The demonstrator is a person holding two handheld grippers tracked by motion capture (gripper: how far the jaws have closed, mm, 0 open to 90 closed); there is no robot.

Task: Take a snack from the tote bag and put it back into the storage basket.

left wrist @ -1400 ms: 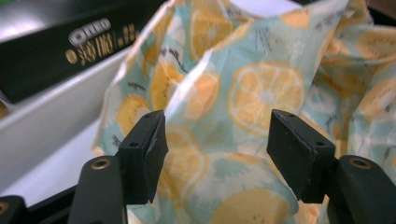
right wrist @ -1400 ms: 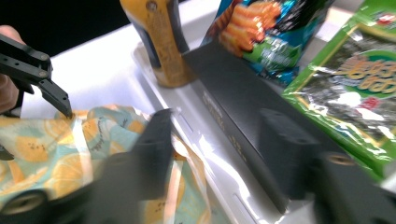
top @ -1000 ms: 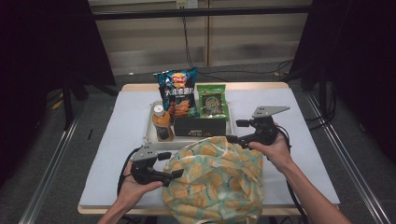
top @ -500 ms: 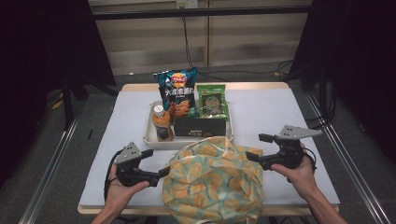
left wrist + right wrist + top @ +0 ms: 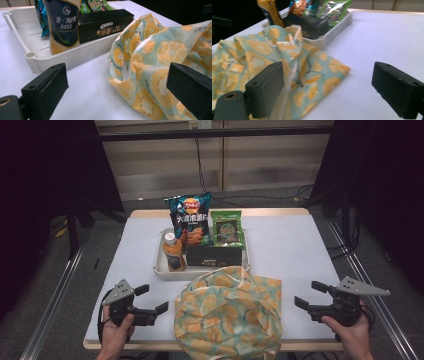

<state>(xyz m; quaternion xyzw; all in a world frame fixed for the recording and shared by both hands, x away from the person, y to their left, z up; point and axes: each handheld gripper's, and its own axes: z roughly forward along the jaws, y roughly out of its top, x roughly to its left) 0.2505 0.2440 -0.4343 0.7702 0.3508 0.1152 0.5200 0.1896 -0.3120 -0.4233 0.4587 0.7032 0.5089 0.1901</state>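
We hold the left gripper (image 5: 151,301) low at our left, jaws spread wide. Our right hand (image 5: 350,332) holds the right gripper (image 5: 308,294) likewise, jaws wide apart, pointing inward.

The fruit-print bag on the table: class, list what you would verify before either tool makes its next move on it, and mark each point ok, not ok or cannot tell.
1. Left tool open and empty: ok, its jaws stand wide apart.
2. Right tool open and empty: ok.
3. Fruit-print bag lies free on the table, touched by neither tool: ok.
4. Bag mouth open enough to load: cannot tell, the cloth lies crumpled.
5. Tray goods upright and reachable, namely drink bottle, Oreo box, chip bag and green packet: ok.
6. Bag clear of the tray: not ok, its edge lies against the tray's near rim.
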